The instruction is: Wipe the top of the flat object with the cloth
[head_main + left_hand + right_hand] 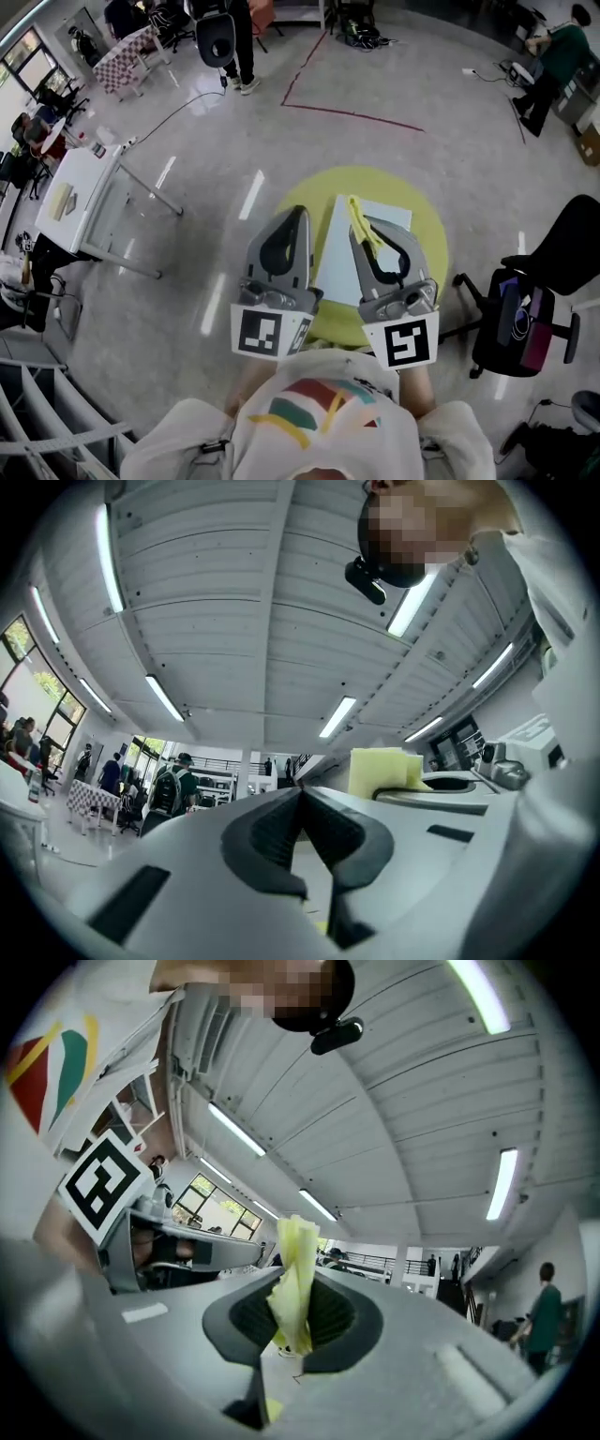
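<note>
A glossy grey floor [187, 159] fills most of the head view. A round yellow-green table [424, 253] stands at the centre of the frame. A black office chair [530, 309] sits at the right edge, and a white table [80, 187] stands tilted in the upper left.

On the round table lies the flat object, a pale rectangular board [336, 255]. Its long sides run from the lower centre up toward the table's far rim, and both grippers cover part of it in the picture.

The left gripper [299, 213] shows at lower centre, left of the board's middle. Its own view shows the jaws pressed together with nothing between them. The right gripper [357, 223] is just beside it, to the right, and its jaws pinch the cloth [360, 216]. This folded yellow strip sticks out past the jaw tips, and in the head view it lies across the board's upper part. Both gripper views look up at ceiling panels and light strips.
</note>
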